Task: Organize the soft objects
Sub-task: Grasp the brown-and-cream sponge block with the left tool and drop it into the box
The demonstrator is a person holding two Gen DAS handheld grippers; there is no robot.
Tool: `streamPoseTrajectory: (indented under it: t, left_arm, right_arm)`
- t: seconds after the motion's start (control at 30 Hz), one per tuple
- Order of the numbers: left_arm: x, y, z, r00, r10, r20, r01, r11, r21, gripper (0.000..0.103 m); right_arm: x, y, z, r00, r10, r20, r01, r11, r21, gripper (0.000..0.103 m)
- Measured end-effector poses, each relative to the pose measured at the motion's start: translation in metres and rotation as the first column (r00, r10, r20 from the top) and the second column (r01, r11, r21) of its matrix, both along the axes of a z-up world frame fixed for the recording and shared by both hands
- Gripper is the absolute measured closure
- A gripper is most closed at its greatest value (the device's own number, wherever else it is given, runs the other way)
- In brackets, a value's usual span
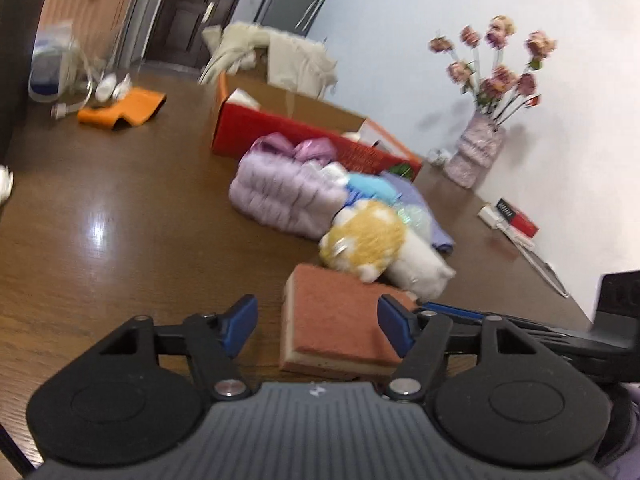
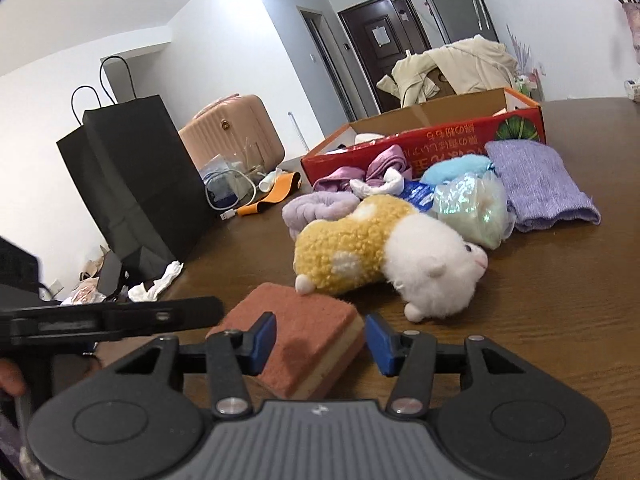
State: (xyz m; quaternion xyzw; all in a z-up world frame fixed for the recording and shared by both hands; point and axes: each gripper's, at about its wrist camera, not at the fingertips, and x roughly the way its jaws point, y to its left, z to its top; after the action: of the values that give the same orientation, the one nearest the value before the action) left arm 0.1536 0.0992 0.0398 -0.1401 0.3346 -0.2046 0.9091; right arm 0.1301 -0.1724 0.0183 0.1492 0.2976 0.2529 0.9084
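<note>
1 sponge [image 2: 304,340] lies flat, cornerwise.

Both wrist views look low and close across the worktop [image 1: 120,208], converging from opposite sides on the sponge [image 1: 336,316] and plush toy [image 2: 384,256].

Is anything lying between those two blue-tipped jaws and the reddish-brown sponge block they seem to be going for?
Nothing visible. The reddish-brown sponge block already lies between the right gripper's open jaws and just ahead of the left gripper. The yellow and white plush toy lies behind it, its foot at the far edge.
</note>
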Motion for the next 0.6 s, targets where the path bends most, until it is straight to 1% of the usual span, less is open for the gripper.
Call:
streamPoseTrajectory:
  t: [0.03, 0.07, 0.1, 0.17, 0.2, 0.27, 0.37, 0.4, 0.5, 0.57, 0.6]
  left_arm:
    - [0.003, 0.0, -0.005, 1.0, 0.001, -0.023, -0.001, 1.0, -0.006, 0.048]
    - [0.006, 0.0, -0.008, 0.999, -0.011, -0.044, 0.01, 1.0, -0.023, 0.063]
    - [0.004, 0.002, -0.008, 0.998, -0.034, -0.048, 0.031, 0.998, -0.054, 0.064]
    - [-0.004, 0.0, -0.001, 0.998, -0.057, -0.032, 0.056, 0.998, -0.03, 0.065]
    - [-0.01, 0.001, 0.004, 0.998, -0.065, -0.023, 0.065, 0.998, -0.012, 0.065]
    - [-0.015, 0.004, 0.013, 0.998, -0.053, -0.017, 0.053, 0.998, -0.019, 0.066]
    - [-0.012, 0.004, 0.039, 0.998, -0.021, 0.061, 0.022, 1.0, -0.021, 0.066]
    - [-0.005, 0.002, 0.049, 0.995, -0.008, 0.102, 0.01, 1.0, -0.024, 0.066]
    - [0.027, -0.007, 0.077, 0.984, 0.002, 0.178, 0.003, 1.0, -0.029, 0.067]
    - [0.057, -0.014, 0.096, 0.969, 0.006, 0.245, -0.001, 1.0, -0.022, 0.067]
    - [0.076, -0.018, 0.104, 0.964, 0.012, 0.264, -0.01, 1.0, -0.011, 0.067]
  right_arm:
    - [0.002, 0.003, -0.001, 1.0, 0.012, -0.013, -0.012, 1.0, 0.007, 0.057]
    - [0.004, 0.004, -0.003, 0.999, 0.021, -0.026, -0.021, 1.0, 0.015, 0.063]
    - [0.006, 0.006, -0.005, 0.998, 0.037, -0.041, -0.036, 0.999, 0.02, 0.063]
    - [0.006, 0.007, -0.002, 0.999, 0.042, -0.029, -0.042, 0.999, 0.01, 0.066]
    - [0.006, 0.008, 0.002, 0.999, 0.053, -0.012, -0.053, 0.999, -0.001, 0.072]
    - [0.006, 0.008, 0.012, 0.997, 0.075, 0.027, -0.075, 0.997, 0.004, 0.075]
    - [0.016, 0.008, 0.035, 0.991, 0.101, 0.093, -0.102, 0.995, 0.013, 0.076]
    - [0.021, 0.008, 0.043, 0.988, 0.098, 0.116, -0.1, 0.995, 0.014, 0.075]
    - [0.049, 0.003, 0.075, 0.978, 0.085, 0.192, -0.089, 0.996, 0.013, 0.075]
    - [0.081, 0.0, 0.099, 0.973, 0.067, 0.222, -0.069, 0.998, 0.002, 0.075]
    - [0.098, -0.001, 0.107, 0.972, 0.06, 0.226, -0.061, 0.998, -0.003, 0.075]
